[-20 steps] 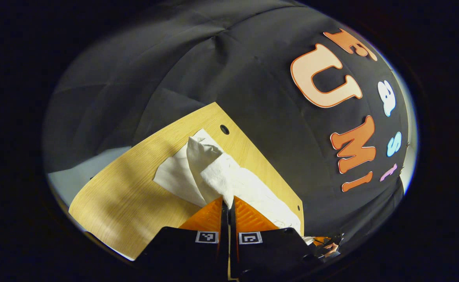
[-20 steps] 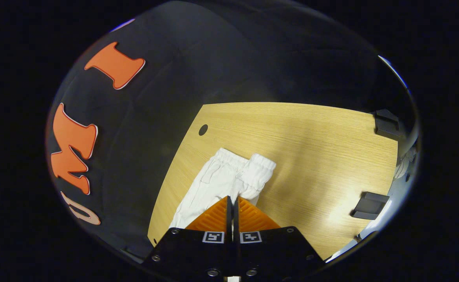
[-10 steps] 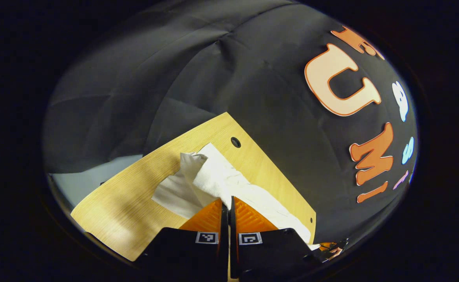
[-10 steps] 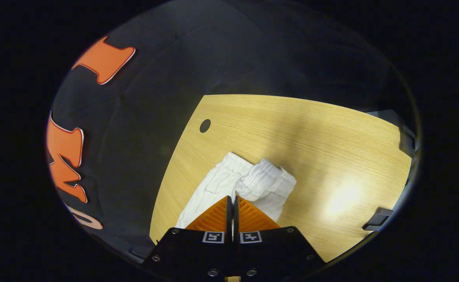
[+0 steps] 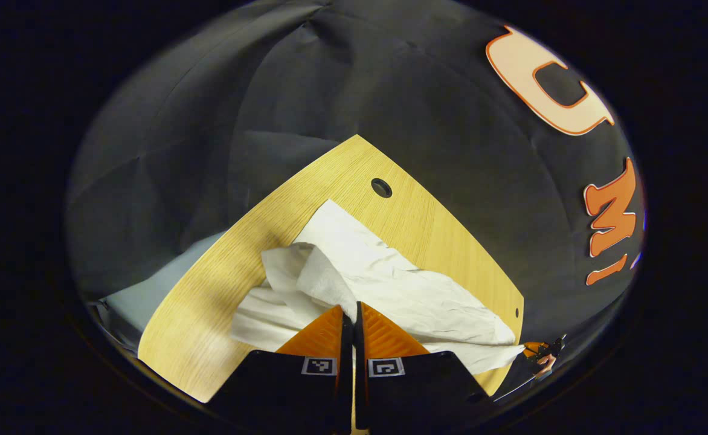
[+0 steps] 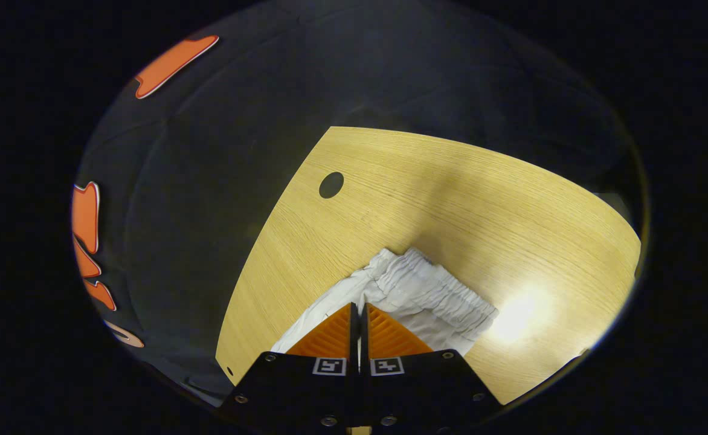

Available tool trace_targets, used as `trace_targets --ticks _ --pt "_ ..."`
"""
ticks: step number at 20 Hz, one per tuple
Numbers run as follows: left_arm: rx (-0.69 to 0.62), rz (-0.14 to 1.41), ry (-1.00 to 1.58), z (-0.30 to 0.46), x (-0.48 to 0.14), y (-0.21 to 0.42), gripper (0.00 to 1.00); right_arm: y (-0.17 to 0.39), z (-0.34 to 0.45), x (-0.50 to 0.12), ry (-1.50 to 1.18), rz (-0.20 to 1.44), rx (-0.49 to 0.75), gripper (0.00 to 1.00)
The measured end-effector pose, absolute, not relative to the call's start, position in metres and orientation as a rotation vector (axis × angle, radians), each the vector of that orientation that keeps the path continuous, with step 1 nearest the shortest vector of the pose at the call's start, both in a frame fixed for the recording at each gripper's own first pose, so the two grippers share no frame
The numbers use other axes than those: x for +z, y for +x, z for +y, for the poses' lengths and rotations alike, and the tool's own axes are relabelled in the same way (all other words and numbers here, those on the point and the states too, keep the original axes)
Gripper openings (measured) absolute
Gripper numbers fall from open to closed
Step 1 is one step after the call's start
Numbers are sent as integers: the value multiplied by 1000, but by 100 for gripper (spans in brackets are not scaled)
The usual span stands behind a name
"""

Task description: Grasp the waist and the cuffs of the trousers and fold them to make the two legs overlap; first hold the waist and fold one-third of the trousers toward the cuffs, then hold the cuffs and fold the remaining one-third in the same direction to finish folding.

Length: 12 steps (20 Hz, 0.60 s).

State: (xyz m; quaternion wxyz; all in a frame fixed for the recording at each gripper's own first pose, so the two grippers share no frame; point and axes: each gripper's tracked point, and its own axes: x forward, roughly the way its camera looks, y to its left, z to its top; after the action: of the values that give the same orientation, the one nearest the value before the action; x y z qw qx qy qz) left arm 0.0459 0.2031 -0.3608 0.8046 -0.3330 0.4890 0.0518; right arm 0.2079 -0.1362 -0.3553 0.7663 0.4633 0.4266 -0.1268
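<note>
— Two grippers: what is the state of each?
— Left gripper (image 5: 349, 313): fingers pressed together, clenched on a fold of the white trousers (image 5: 384, 284). Right gripper (image 6: 360, 311): fingers likewise closed together, pinching the trousers' cloth just near of the gathered waistband (image 6: 432, 287).
— Where do the trousers lie?
— On the wooden table (image 5: 209, 302). In the left gripper view, a bunched fold rises at the fingertips; to the right, one leg runs toward the table's near right edge, where the other gripper (image 5: 541, 351) shows small. A round hole (image 5: 381, 187) sits in the tabletop beyond the cloth.
— And the right gripper view?
— Cloth lies flat to the left; the waistband extends to the right.
</note>
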Motion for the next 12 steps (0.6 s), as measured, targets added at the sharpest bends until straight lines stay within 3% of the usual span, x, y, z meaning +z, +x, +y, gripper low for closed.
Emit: trace_targets --ticks 8,12 --pt "239 1147 -710 220 -413 79 7 252 -139 -390 987 980 -283 0" --pt "240 1164 -648 221 -409 79 18 258 -145 -385 977 954 -280 1"
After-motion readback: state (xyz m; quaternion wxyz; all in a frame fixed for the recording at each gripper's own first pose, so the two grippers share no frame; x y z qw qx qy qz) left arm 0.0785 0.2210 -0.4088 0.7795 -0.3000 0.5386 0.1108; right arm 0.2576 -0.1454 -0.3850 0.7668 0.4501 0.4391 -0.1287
